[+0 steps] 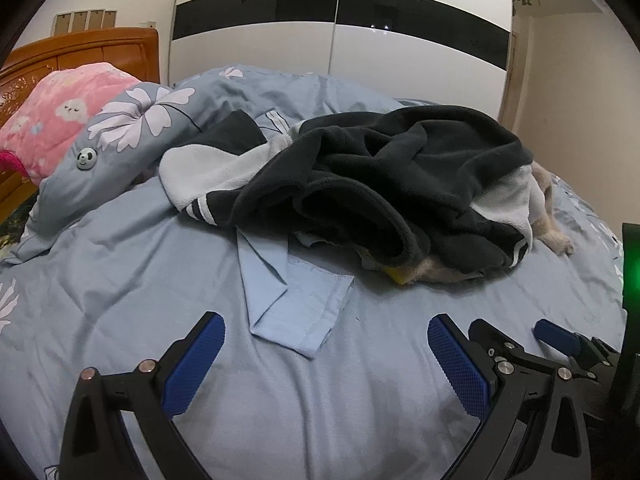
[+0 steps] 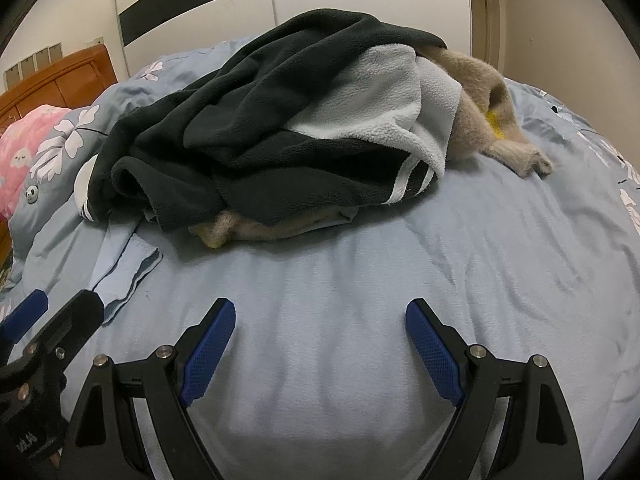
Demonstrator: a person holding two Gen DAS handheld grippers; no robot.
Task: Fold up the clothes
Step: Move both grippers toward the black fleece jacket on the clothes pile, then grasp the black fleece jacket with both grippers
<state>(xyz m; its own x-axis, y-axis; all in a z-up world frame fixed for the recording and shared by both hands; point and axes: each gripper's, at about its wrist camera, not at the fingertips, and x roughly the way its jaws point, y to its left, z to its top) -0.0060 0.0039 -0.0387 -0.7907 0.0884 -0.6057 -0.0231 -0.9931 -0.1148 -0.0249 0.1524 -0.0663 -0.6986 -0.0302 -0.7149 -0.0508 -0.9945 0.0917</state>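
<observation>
A heap of clothes lies on the bed: a dark grey and white fleece garment [image 1: 392,176] [image 2: 280,128] on top, a beige fuzzy one [image 2: 484,108] [image 1: 556,236] under it, and a light blue shirt [image 1: 292,304] [image 2: 124,276] poking out at the front. My left gripper [image 1: 326,344] hovers open over the bedsheet, just short of the blue shirt's edge, with nothing between its fingers. My right gripper [image 2: 320,320] is open too, above bare sheet in front of the heap. Each gripper shows at the edge of the other's view.
The bed has a light blue sheet [image 2: 360,264]. A floral grey-blue pillow [image 1: 120,136] and a pink quilt [image 1: 52,120] lie at the left by the wooden headboard [image 1: 80,48]. A white and black wardrobe [image 1: 340,20] stands behind the bed.
</observation>
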